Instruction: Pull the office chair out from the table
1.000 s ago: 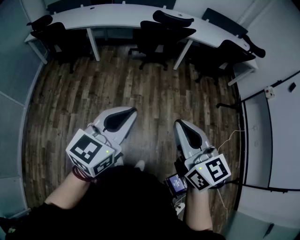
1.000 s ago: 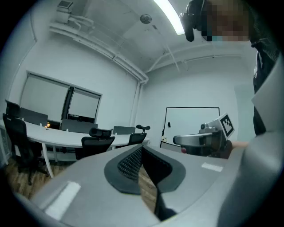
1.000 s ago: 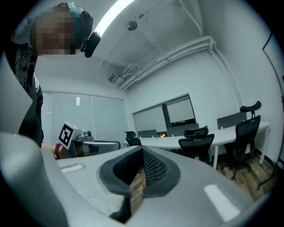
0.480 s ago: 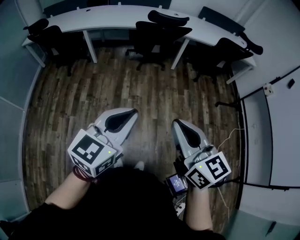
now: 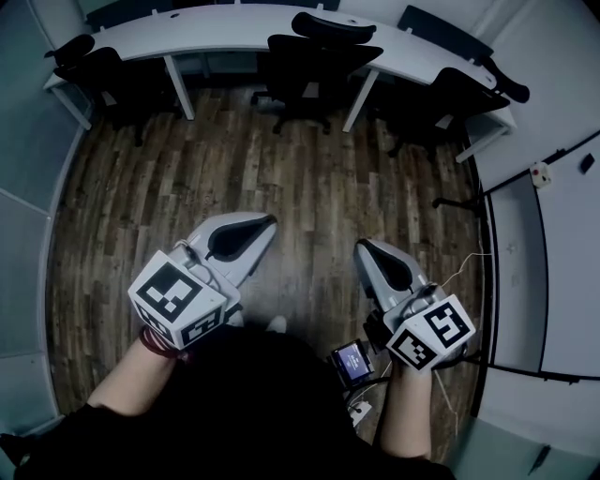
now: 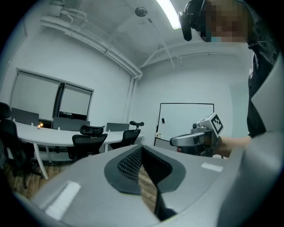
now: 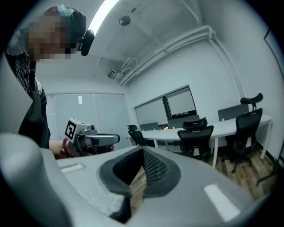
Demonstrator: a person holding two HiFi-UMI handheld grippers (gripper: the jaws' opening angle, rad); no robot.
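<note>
Wood-plank floor fills the near and middle ground. Nearest the person, both tools are held side by side over it, pointing toward the far end of the room. The left hand-held gripper has its jaws pressed fully together with nothing between them. The right hand-held gripper is likewise closed and empty, and neither touches anything.

Across a wide stretch of floor stands the curved white surface, with several black chairs tucked against it. The office chair straight ahead, at the middle of the far side, looks the likely target. Its seat is pushed in under the surface's edge, though from this steep view I can't be sure which chair is meant.

By my reading the step in hand is the approach: nothing is gripped, and the chair is well apart from both tools. The next move calls for closing that gap, opening one pair of jaws, and taking hold of the backrest or headrest before drawing the chair toward the near side.
</note>
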